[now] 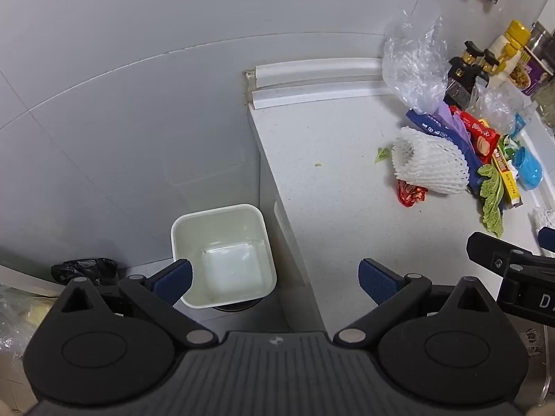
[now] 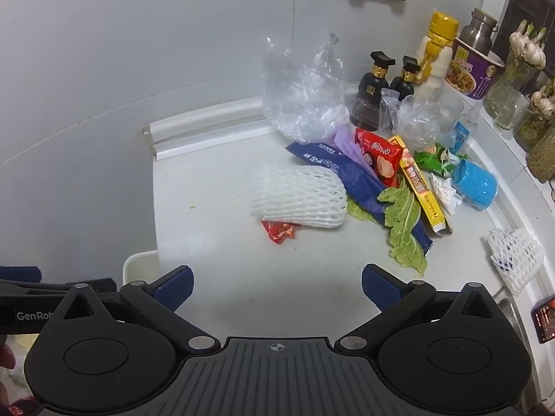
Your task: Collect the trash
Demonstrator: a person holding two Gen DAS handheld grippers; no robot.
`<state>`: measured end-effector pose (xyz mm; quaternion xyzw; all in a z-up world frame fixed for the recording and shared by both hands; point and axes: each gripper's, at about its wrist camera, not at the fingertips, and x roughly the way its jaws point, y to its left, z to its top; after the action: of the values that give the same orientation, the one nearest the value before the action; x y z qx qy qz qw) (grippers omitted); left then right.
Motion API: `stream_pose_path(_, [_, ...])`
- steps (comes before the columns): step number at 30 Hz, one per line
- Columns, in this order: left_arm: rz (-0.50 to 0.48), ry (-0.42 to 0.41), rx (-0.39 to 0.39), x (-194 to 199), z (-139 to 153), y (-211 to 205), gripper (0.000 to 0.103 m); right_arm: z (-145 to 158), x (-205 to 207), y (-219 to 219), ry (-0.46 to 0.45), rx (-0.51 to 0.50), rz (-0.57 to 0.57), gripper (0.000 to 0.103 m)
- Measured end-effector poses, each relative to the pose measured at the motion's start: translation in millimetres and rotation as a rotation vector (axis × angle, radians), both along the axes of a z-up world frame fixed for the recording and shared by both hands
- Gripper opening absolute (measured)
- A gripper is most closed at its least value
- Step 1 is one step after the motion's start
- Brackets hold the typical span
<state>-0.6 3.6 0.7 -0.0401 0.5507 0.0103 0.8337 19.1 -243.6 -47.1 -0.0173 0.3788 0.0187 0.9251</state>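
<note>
A heap of trash lies at the back right of the white counter (image 2: pixel 225 260): a white foam fruit net (image 2: pixel 298 198) over a small red wrapper (image 2: pixel 279 231), a blue pouch (image 2: pixel 350 176), a red snack bag (image 2: pixel 378 161), a yellow box (image 2: pixel 423 194), cabbage leaves (image 2: pixel 404 222), clear plastic bags (image 2: pixel 305 93) and a blue cup (image 2: pixel 475 184). A white bin (image 1: pixel 222 253) stands on the floor left of the counter. My left gripper (image 1: pixel 275 282) hangs open over the bin and counter edge. My right gripper (image 2: pixel 277 287) is open above bare counter, short of the heap.
Two dark bottles (image 2: pixel 373 86), a yellow-capped bottle (image 2: pixel 437 52), a purple noodle cup (image 2: pixel 473 72) and glass jars (image 2: pixel 506 97) line the back wall. A second foam net (image 2: pixel 515 260) lies near the sink at right. A black bag (image 1: pixel 85 268) sits on the floor.
</note>
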Motion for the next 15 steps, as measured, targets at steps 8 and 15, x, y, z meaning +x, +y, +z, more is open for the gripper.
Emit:
stream_pose_path(8, [0.007, 0.001, -0.003, 0.8, -0.4, 0.1, 0.102, 1.3, 1.0, 4.9, 0.005, -0.003, 0.012, 0.103])
stream_pose_path(15, [0.015, 0.006, -0.016, -0.4, -2.7, 3.0, 0.102, 1.3, 1.6, 7.2, 0.012, -0.010, 0.021, 0.103])
